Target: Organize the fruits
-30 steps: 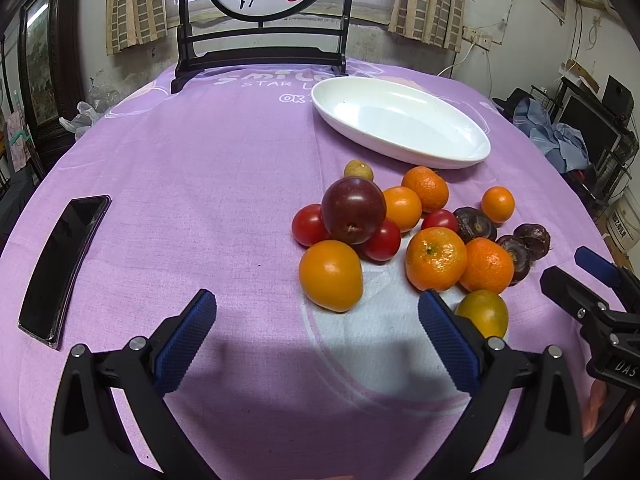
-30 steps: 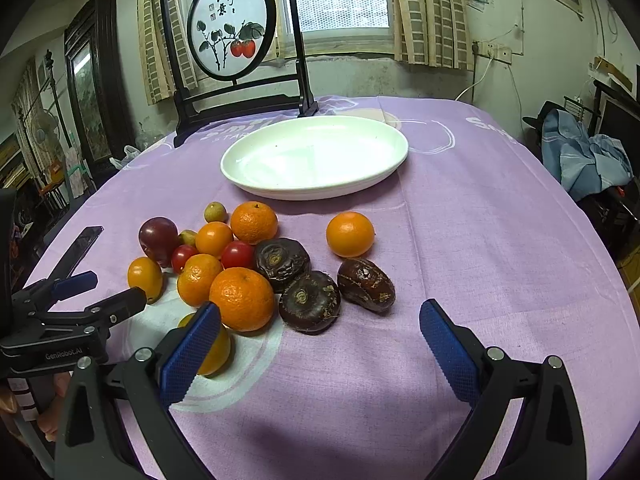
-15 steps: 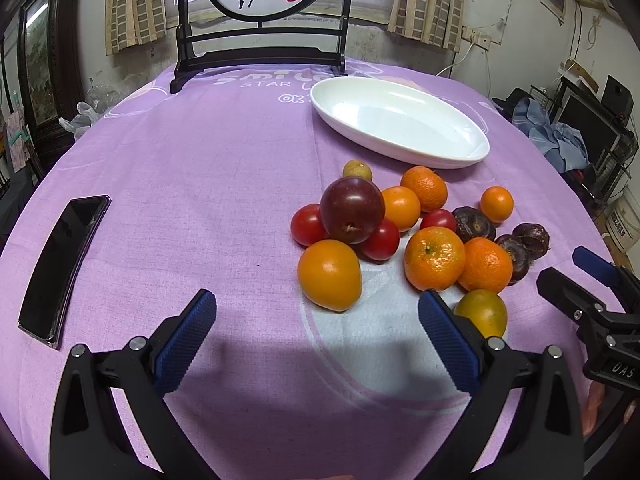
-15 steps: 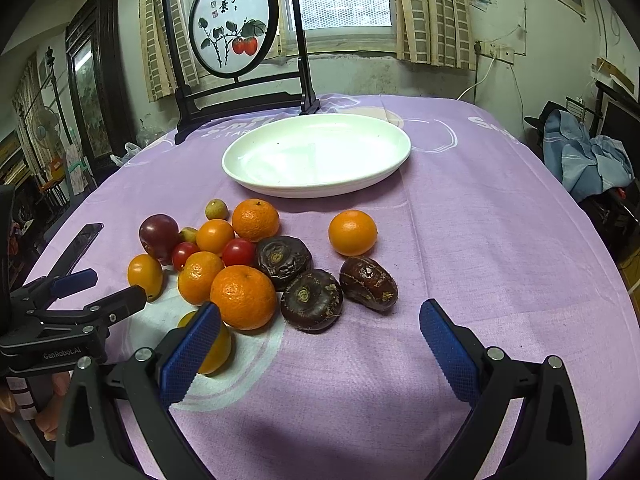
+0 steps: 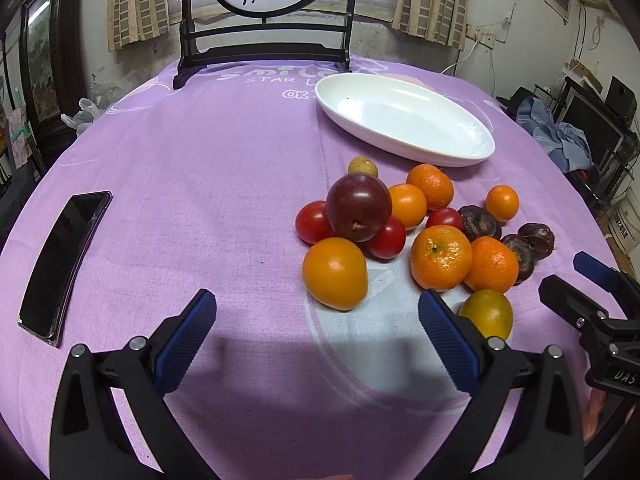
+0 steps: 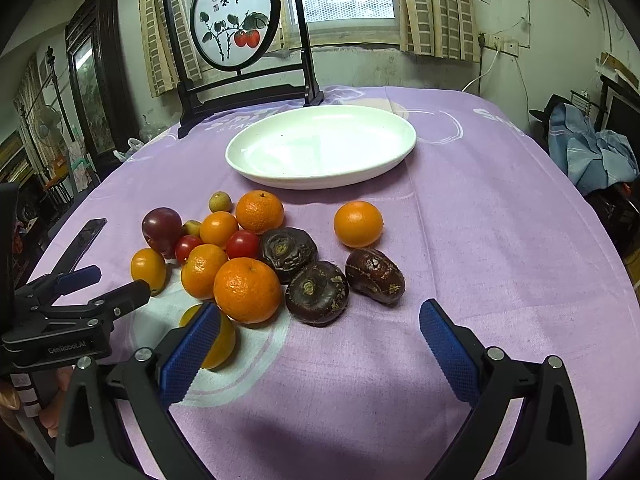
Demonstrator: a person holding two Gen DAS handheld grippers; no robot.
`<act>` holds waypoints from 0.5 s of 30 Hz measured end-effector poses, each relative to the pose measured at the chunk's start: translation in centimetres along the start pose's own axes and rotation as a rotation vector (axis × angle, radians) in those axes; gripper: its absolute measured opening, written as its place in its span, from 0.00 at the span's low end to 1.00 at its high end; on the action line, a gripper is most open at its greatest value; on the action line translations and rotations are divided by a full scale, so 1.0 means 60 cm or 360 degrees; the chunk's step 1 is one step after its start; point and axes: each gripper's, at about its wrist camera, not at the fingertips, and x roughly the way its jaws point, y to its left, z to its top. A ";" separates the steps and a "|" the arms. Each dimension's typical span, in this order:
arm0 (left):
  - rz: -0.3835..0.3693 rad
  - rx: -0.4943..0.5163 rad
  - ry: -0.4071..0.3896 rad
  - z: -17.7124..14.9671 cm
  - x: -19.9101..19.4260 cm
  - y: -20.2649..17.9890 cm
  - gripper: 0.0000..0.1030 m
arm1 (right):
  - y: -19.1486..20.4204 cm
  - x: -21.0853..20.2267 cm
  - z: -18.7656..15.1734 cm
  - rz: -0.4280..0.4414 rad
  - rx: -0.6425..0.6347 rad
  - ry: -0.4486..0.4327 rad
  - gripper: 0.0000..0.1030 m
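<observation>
**Fruit heaped on the purple cloth, dish bare, both claws wide apart**

A purple tablecloth [image 6: 500, 240] covers the whole round table, white lettering printed along its far edge. At that far edge stands a dark wooden screen [image 6: 236, 20] with a round painted panel of red fruit on a branch. In front of it, right of centre, sits the white oval dish [image 5: 448, 156] — nothing in it.

The fruit lies in a loose cluster on the cloth just on the near side of the dish. Biggest is a dark red plum [image 5: 358, 206], with red tomatoes [image 5: 312, 222] touching it on its left and near sides. A smooth orange persimmon-like fruit [image 5: 335, 273] sits nearest on the left of the pile. Several mandarins [image 6: 247, 290] crowd the middle; one small orange [image 6: 358, 224] sits a little apart on the right. Three dark brown water chestnuts [image 6: 316, 292] lie together on the right of the heap. A yellow-green fruit [image 5: 486, 314] rests at the near edge.

Far left on the cloth lies a black phone [image 5: 64, 260].

The left gripper [image 5: 316, 340] hovers over bare cloth near the persimmon-like fruit, its blue pads spread wide, holding nothing. The right gripper [image 6: 318, 352] hangs near the water chestnuts — likewise spread and empty.
</observation>
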 end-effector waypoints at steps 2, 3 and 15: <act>0.0004 -0.0001 0.0005 0.000 0.002 0.001 0.96 | 0.001 0.001 -0.001 -0.0004 -0.0009 0.0011 0.97; 0.0009 -0.0002 0.0010 0.001 0.003 0.001 0.96 | 0.003 0.002 -0.001 -0.0012 -0.0017 0.0020 0.97; 0.0030 -0.0016 0.0038 0.000 0.011 0.005 0.96 | 0.004 0.006 -0.001 -0.0039 -0.0038 0.0046 0.97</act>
